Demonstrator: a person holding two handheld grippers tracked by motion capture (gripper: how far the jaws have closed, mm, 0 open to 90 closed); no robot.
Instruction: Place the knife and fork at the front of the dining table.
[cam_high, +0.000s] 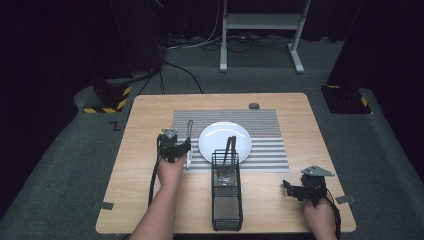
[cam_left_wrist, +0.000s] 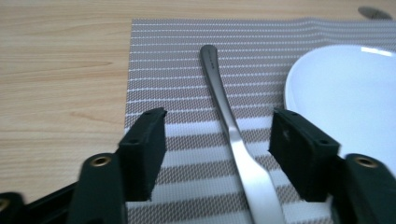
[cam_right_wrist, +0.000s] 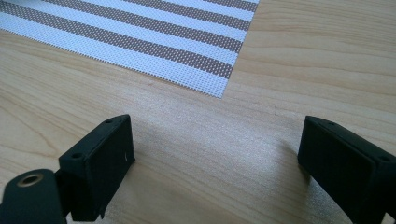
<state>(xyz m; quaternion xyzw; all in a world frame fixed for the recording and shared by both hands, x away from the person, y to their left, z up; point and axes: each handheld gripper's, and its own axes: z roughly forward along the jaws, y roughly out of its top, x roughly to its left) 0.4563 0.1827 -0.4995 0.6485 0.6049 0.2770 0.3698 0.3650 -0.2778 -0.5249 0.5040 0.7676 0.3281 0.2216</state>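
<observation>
item: metal utensil (cam_left_wrist: 233, 135), flat on striped placemat (cam_left_wrist: 177, 60) beside white plate (cam_left_wrist: 345, 88), as a place setting; left gripper (cam_left_wrist: 217, 149) jaws apart, straddling handle, untouching. right gripper (cam_right_wrist: 215, 163) jaws wide, empty.

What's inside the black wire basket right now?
In the high view, the black wire basket holds a dark-handled utensil standing at its far end, leaning over the white plate. Something glinting lies below it; the mesh hides what it is.

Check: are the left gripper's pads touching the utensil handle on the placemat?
Apart. The left gripper view shows striped placemat on both sides of the metal utensil handle, between it and each of the left gripper pads.
</observation>
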